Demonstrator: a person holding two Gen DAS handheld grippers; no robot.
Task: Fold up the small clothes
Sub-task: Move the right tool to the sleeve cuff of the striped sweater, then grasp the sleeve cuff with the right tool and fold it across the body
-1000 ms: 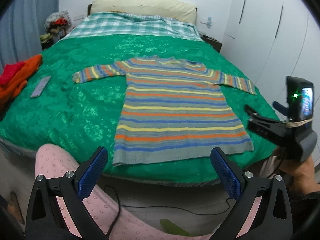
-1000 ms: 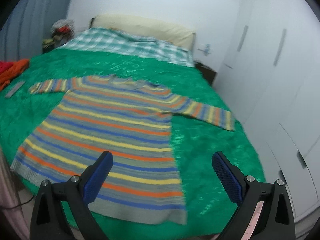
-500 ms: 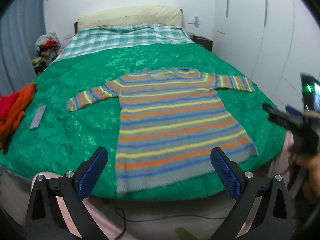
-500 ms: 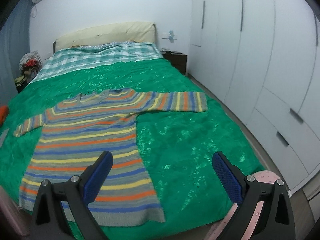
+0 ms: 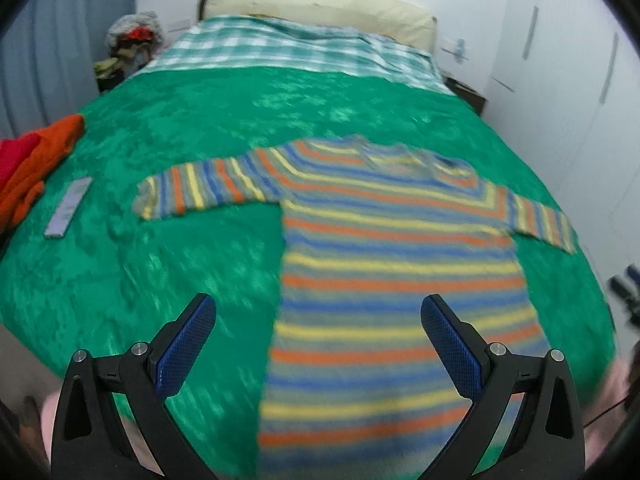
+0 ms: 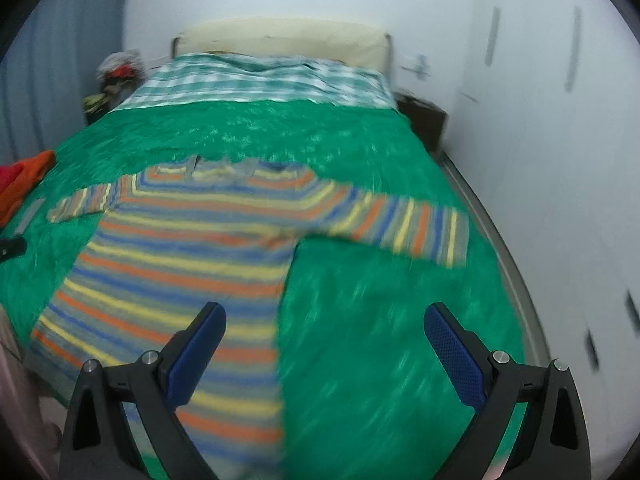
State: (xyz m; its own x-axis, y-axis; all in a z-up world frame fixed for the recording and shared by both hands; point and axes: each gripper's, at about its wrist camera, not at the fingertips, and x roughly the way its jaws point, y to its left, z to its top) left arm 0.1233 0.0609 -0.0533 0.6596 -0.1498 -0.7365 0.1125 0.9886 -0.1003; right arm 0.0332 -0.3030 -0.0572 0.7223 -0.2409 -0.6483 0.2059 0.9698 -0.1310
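While we approach: both tools hover above the near bed edge, nothing gripped.
Left gripper (image 5: 318, 338): jaws wide apart, over the hem's left part.
Right gripper (image 6: 325, 340): spread wide too, over the sweater's right side.
Striped sweater (image 5: 396, 280): flat on the green bedspread (image 5: 224, 128), sleeves out sideways.
How we'd fold: we should pinch each sleeve cuff and lay it across the body.
Hard to see: motion blur smears the hem; its near edge is cut off.

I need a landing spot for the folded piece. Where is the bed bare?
Bare green bedspread lies right of the striped knit sweater, below its right sleeve. Another wide patch runs between the sweater's collar and the checked blanket. The bed's left edge is crowded: orange and red clothes and a flat grey strip.
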